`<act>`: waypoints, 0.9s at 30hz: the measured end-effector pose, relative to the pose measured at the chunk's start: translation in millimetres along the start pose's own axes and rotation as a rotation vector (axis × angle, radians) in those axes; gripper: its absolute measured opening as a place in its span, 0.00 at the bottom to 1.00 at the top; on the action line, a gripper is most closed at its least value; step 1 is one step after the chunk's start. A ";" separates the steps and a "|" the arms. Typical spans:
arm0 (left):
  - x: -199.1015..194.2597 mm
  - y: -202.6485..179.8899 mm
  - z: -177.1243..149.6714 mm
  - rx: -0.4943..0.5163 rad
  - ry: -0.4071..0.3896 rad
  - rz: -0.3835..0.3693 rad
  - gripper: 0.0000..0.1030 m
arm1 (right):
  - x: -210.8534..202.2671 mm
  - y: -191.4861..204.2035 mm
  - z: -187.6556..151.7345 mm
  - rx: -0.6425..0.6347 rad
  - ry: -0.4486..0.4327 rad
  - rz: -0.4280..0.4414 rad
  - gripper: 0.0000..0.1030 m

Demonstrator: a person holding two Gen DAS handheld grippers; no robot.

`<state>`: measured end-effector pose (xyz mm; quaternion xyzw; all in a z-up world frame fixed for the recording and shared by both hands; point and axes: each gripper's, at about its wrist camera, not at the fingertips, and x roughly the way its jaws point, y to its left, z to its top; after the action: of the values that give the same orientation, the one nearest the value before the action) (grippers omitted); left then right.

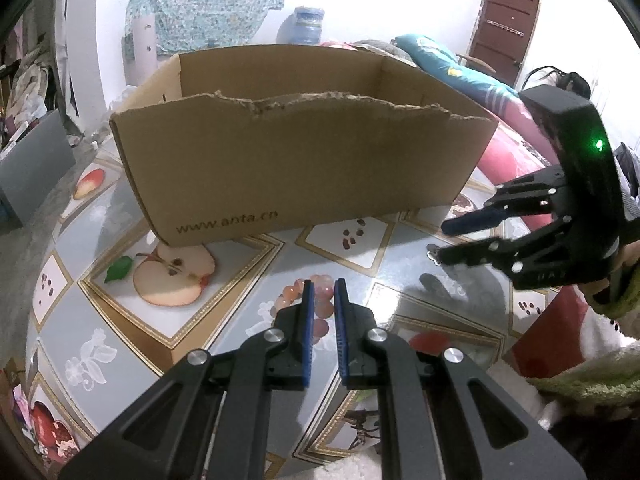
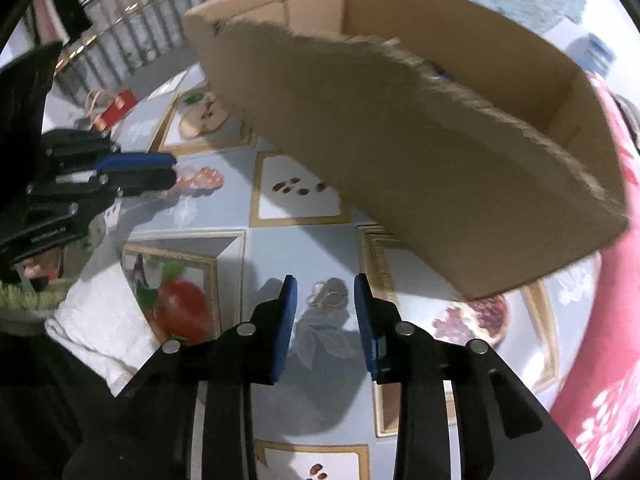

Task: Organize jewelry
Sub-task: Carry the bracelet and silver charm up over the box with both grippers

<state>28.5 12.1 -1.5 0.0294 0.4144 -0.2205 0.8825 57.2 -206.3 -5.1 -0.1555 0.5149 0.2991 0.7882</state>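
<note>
One pink, glossy round-bead bracelet (image 1: pixel 316 300) lies on the fruit-print tablecloth (image 1: pixel 248 264) before one torn brown cardboard box (image 1: pixel 296 160) — the left gripper (image 1: pixel 323 286) straddles it, fingers narrowly apart. The right gripper (image 2: pixel 325 286), fingers apart, frames one small thin metal trinket (image 2: pixel 326 294) — blurred.

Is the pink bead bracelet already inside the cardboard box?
No, the bead bracelet lies on the tablecloth before the cardboard box.

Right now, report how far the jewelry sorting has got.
Nothing visibly sorted: the brown cardboard box hides its floor. In hand: the left gripper straddles the pink beaded bracelet, jaws not visibly closed; the right gripper hovers open over the small metal ring piece. Both pieces remain on the table.
</note>
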 end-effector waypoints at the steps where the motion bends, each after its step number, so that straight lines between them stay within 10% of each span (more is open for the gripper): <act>1: 1.8 -0.9 0.9 -0.001 0.001 -0.001 0.09 | 7.4 2.6 0.3 -0.027 0.027 -0.004 0.29; 11: 4.9 0.7 2.9 -0.003 0.001 -0.010 0.09 | 15.0 -0.7 3.1 -0.058 0.049 -0.024 0.17; 12: 4.4 1.4 2.8 -0.003 0.001 -0.010 0.09 | 15.7 -1.6 3.8 -0.049 0.049 -0.014 0.00; 19: 3.8 2.0 3.3 -0.002 -0.001 -0.006 0.09 | 12.0 2.3 7.6 -0.026 0.059 -0.011 0.00; 27: 6.1 1.4 2.8 -0.005 0.007 -0.005 0.09 | 1.9 -0.6 2.9 -0.063 0.043 -0.055 0.33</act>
<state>34.4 10.5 -4.4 0.0270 0.4183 -0.2217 0.8804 60.3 -204.6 -5.6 -0.2006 0.5176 0.2899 0.7796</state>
